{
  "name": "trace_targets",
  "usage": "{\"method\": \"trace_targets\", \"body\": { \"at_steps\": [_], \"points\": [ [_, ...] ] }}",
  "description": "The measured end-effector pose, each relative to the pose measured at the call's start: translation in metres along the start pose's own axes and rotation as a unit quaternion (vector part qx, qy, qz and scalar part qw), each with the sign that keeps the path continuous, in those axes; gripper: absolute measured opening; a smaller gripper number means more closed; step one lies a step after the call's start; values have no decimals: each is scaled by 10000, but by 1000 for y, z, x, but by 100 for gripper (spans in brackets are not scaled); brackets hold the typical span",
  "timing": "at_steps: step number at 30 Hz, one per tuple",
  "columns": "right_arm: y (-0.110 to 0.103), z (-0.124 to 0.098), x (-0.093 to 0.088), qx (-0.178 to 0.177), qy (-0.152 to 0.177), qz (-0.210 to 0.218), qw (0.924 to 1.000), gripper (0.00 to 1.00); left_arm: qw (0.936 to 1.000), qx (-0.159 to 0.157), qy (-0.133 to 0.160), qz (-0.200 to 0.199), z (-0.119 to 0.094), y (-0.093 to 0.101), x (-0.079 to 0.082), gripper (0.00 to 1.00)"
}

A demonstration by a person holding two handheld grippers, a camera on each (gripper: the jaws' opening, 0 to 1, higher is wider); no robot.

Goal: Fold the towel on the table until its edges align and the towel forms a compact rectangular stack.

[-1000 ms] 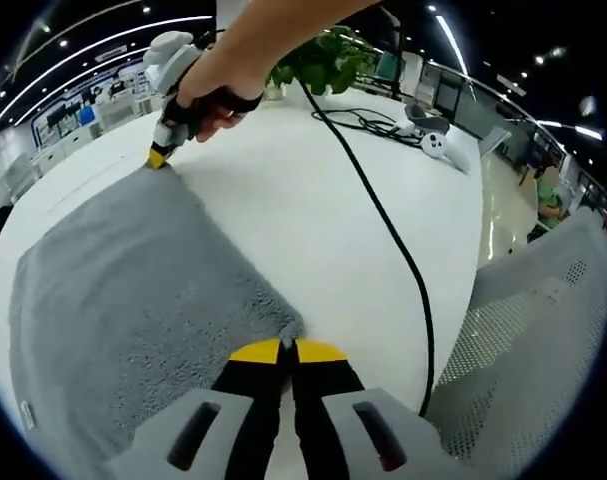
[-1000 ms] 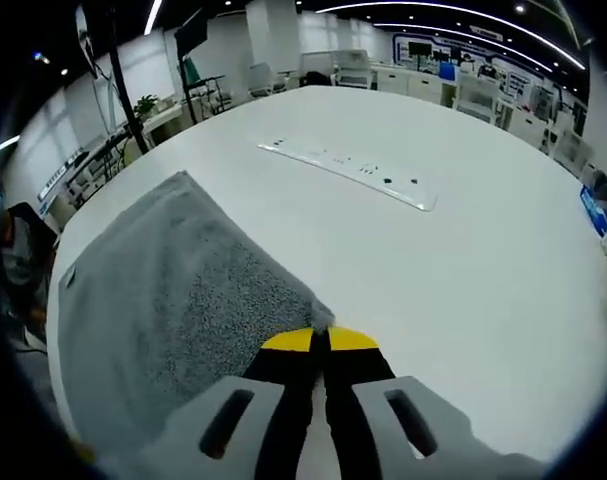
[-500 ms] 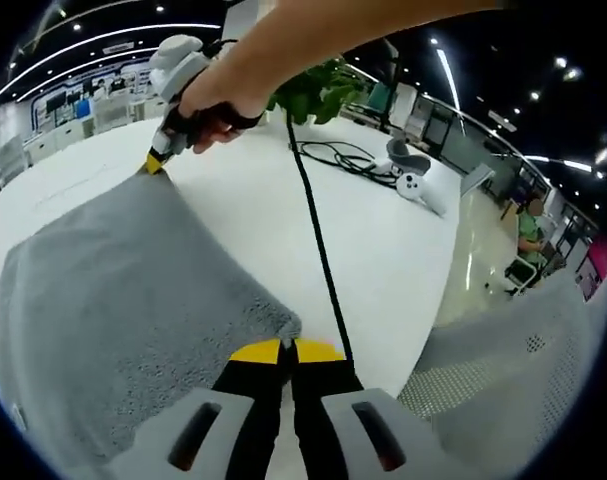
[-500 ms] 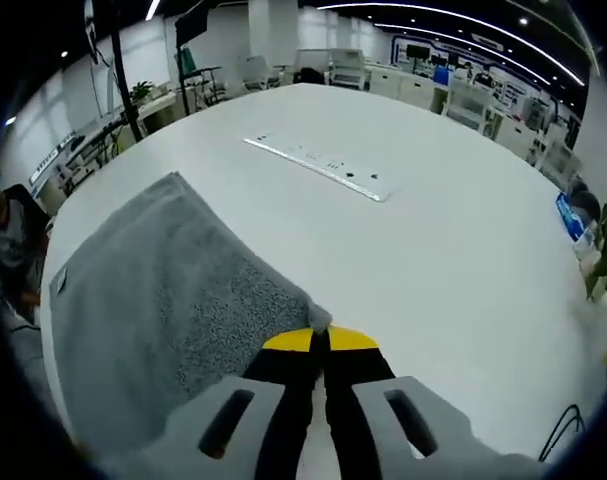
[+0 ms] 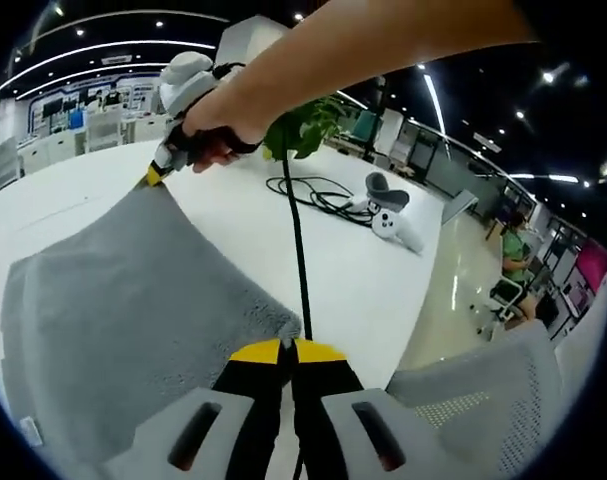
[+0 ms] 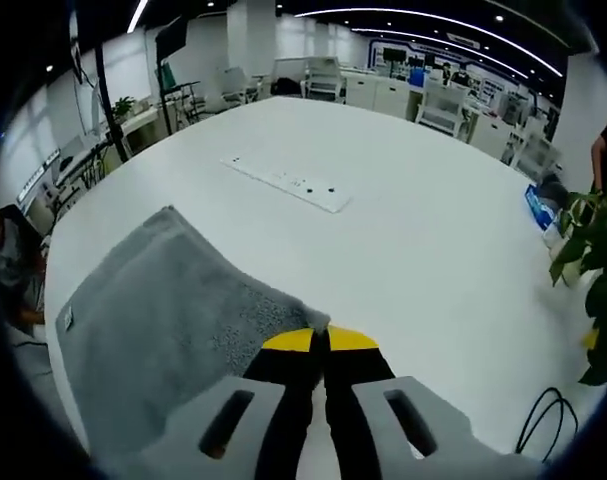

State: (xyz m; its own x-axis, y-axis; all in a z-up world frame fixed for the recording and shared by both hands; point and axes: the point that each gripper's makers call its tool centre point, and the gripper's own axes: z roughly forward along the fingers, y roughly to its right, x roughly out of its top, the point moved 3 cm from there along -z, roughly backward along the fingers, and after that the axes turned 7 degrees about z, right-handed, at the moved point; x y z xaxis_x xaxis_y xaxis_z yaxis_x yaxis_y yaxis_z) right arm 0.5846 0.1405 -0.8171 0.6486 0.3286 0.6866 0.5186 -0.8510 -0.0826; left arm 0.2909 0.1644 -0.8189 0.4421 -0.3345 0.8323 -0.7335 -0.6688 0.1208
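A grey towel [image 5: 123, 310] lies spread over the white table [image 5: 373, 280]. My left gripper [image 5: 287, 351] is shut on the towel's near corner, held a little above the table. The right gripper [image 5: 155, 177], held by a person's hand, pinches the far corner of the same edge. In the right gripper view the right gripper [image 6: 320, 341] is shut on that towel [image 6: 163, 330] corner, and the cloth slopes away down to the left, with a small white label near its far edge.
A black cable [image 5: 298, 240] runs from the person's hand past my left gripper. A coil of cable, a white controller [image 5: 393, 222] and a green plant [image 5: 303, 125] sit at the table's far side. A grey mesh chair [image 5: 483, 400] stands by the edge. A white strip [image 6: 288, 183] lies mid-table.
Both grippers have risen and carried the towel's edge up off the table; both views have tilted back, so more of the room and the plant shows.
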Motion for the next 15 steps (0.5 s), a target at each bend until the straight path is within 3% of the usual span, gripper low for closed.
{"method": "trace_targets", "body": {
  "at_steps": [4,15],
  "points": [
    [-5,-10,7,-20,117,225,9997,0,9998,-15,194,-106,-8,-4,11,2],
    [-31,-27,35,-84,330,237,9991,0,9986,78,507,-92,-41,-15,24,2]
  ]
}}
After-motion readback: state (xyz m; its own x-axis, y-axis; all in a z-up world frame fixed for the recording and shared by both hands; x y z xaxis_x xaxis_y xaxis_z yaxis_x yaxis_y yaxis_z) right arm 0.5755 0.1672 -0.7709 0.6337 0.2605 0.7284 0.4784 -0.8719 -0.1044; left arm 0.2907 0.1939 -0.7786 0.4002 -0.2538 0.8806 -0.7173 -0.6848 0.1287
